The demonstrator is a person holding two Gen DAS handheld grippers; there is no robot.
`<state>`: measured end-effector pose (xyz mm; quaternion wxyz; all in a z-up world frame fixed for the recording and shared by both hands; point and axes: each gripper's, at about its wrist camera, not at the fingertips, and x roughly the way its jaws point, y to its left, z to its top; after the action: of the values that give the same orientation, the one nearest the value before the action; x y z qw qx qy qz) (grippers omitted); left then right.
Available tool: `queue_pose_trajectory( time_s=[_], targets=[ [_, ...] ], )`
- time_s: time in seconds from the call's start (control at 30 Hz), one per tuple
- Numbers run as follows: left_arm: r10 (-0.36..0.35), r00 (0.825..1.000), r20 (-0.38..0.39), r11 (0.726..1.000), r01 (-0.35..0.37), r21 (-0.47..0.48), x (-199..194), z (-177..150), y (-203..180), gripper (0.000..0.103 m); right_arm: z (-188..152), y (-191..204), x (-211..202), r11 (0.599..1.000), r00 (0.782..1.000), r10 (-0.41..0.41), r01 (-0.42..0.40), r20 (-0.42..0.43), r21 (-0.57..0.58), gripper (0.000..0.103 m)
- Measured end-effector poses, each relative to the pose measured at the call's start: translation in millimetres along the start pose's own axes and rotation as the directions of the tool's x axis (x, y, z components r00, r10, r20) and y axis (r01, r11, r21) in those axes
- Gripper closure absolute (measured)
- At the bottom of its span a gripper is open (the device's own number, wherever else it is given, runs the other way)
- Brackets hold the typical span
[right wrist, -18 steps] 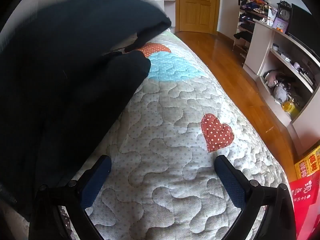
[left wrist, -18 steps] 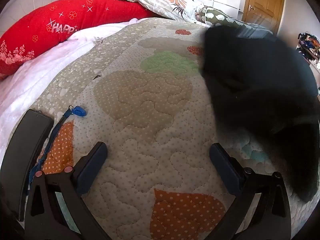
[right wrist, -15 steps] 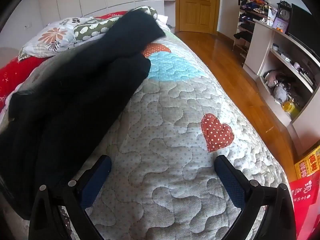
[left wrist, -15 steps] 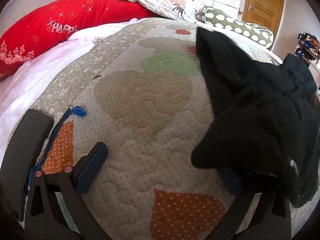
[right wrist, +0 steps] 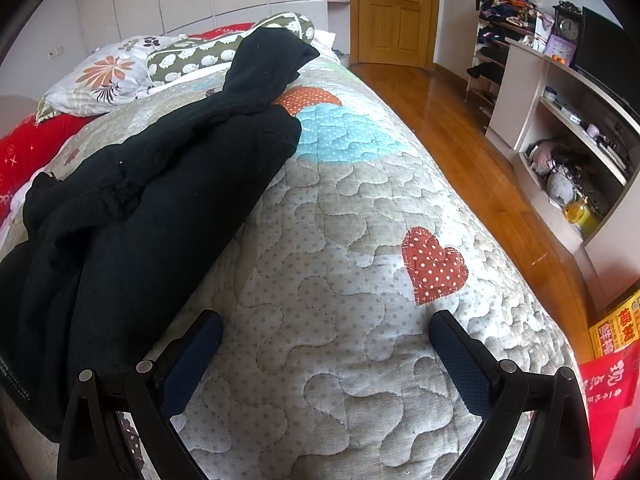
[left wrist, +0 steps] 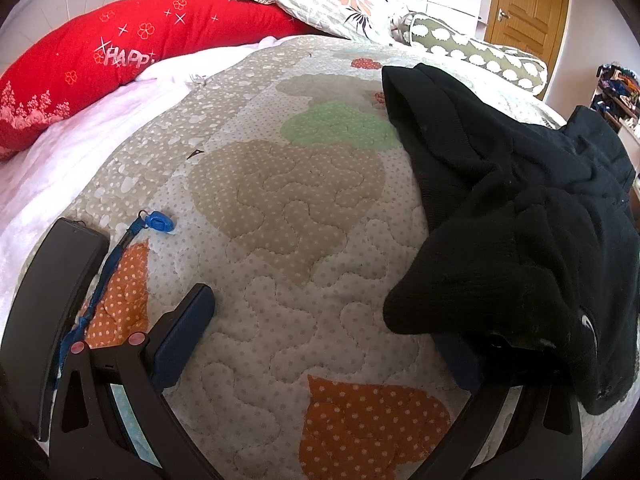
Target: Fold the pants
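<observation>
The left gripper [left wrist: 320, 332] is hovering released over the quilt [left wrist: 280, 240], its fingers spread wide; a fold of the black pants [left wrist: 520, 240] is draping over its right finger at the lower right of the frame. The right gripper [right wrist: 326, 344] is also hanging released, grasping nothing, above the quilt [right wrist: 340, 260]. The pants [right wrist: 160, 184] are lying crumpled along the left of that frame, stretching toward the pillows [right wrist: 104, 72] at the upper left.

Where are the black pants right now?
The black pants lie crumpled on the quilt, left in the right wrist view, stretching toward the pillows.
</observation>
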<state>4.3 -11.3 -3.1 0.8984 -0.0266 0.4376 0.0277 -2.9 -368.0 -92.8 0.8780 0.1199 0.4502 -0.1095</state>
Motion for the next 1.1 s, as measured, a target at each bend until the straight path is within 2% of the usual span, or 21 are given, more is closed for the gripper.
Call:
queue_pose_trajectory(
  time_s=[0.07,0.13,0.2,0.27,0.37,0.4,0.57,0.63,0.73,0.93,1.1],
  targets=[
    [0.005,1.0,-0.024,1.0,-0.005,0.018,16,-13,13,0.0,6,-4,1,1.0,1.0,0.002,-0.002,-0.001,0.005,0.0],
    [0.035,0.999,-0.032,0.998,-0.033,0.054,9,-16,8,0.0,7,-3,2,1.0,1.0,-0.011,0.011,-0.009,0.0,0.0],
    [0.052,0.999,-0.007,0.998,-0.051,0.042,-3,-22,8,0.001,8,3,5,1.0,1.0,-0.014,0.014,-0.023,0.004,0.0],
    [0.026,0.999,0.034,1.0,-0.026,0.008,-23,-29,11,0.001,6,3,0,1.0,0.999,-0.016,0.017,-0.028,0.019,0.0],
    [0.005,0.998,0.07,1.0,-0.003,-0.02,-47,-37,14,0.001,2,10,-18,0.999,0.999,0.037,-0.036,-0.024,0.019,0.0],
    [0.004,0.996,0.084,1.0,-0.003,-0.022,-52,-40,14,0.001,-1,16,-29,0.997,0.997,0.075,-0.075,-0.003,-0.003,0.0],
    [-0.028,0.991,0.128,0.999,0.031,-0.021,-75,-48,9,0.001,-19,49,-69,0.982,0.985,0.143,-0.129,0.096,-0.14,0.0],
    [-0.036,0.99,0.135,0.999,0.038,-0.008,-80,-49,3,0.001,-24,59,-77,0.976,0.981,0.143,-0.118,0.133,-0.181,0.0],
    [-0.042,0.987,0.154,0.999,0.041,0.007,-83,-52,-2,0.001,-28,69,-95,0.969,0.954,0.21,-0.174,0.214,-0.175,0.0],
    [-0.05,0.985,0.165,0.999,0.047,0.019,-87,-57,-11,0.001,-26,78,-95,0.963,0.959,0.247,-0.226,0.142,-0.148,0.0],
    [-0.055,0.985,0.165,0.998,0.052,0.026,-86,-60,-18,0.001,-28,70,-109,0.958,0.949,0.277,-0.26,0.154,-0.121,0.0]
  ],
)
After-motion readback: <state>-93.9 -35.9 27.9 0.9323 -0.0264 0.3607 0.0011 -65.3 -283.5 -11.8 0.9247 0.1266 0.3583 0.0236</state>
